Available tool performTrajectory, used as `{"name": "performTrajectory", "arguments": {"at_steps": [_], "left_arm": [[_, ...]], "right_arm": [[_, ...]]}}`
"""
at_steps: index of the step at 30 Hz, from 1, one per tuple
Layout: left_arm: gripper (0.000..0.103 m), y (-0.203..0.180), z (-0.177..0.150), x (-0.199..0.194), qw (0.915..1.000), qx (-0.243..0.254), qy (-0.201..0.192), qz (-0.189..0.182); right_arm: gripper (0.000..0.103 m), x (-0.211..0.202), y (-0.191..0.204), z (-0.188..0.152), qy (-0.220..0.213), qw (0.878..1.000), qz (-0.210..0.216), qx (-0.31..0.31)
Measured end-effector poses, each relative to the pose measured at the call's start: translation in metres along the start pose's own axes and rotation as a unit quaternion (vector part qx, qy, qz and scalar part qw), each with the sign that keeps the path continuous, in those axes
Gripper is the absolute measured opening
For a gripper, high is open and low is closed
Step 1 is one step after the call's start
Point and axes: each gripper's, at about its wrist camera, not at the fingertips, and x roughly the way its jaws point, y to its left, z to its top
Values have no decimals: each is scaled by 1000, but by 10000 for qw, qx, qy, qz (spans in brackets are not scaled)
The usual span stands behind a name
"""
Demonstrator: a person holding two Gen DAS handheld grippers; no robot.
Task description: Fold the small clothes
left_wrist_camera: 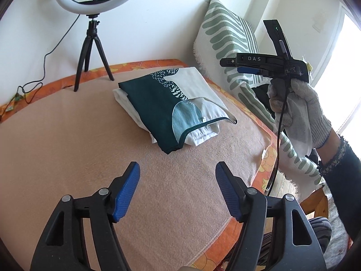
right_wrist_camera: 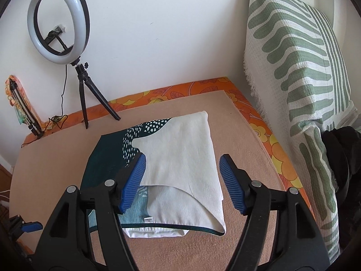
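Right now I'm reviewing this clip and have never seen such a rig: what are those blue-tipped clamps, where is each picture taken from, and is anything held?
They are hand-held two-finger grippers, one per hand, each with a forward-looking fisheye camera. The left camera shows the left gripper open above the pink blanket, and the gloved right hand lifted at the side. The right camera shows the right gripper open above the folded shirt. Nothing is held. A ring light stands behind.

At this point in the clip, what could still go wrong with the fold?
1. The shirt lies folded, but its neck edge gapes and white layers poke out; it may spring open.
2. Both grippers, left and right, are open and empty; closing the right one just above could drag the top flap.
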Motion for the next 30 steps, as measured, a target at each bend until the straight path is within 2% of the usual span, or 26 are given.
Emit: {"name": "performTrajectory", "arguments": {"at_steps": [2, 4, 7, 9, 16, 20, 30], "left_arm": [[72, -3, -4, -9, 9999, 38, -87, 63], [77, -6, -9, -19, 9997, 91, -175, 132], [78, -9, -16, -31, 9991, 187, -289, 257], [78, -12, -21, -40, 9986, 222, -385, 300], [81, -17, -36, -62, 9956, 398, -658, 527], [81, -14, -42, -63, 9956, 364, -666, 550], [84, 1, -54, -62, 9927, 262, -693, 951]], "right_arm": [[84, -13, 10, -10, -86, 9999, -23, -98], [85, -26, 21, -22, -171, 9995, -99, -228], [86, -40, 34, -37, -268, 9991, -133, -298], [95, -47, 41, -48, -333, 9991, -88, -253], [95, -67, 62, -83, -448, 9987, -39, -252], [103, -69, 67, -98, -442, 9990, 10, -109], [103, -65, 74, -124, -514, 9985, -148, 79]]}}
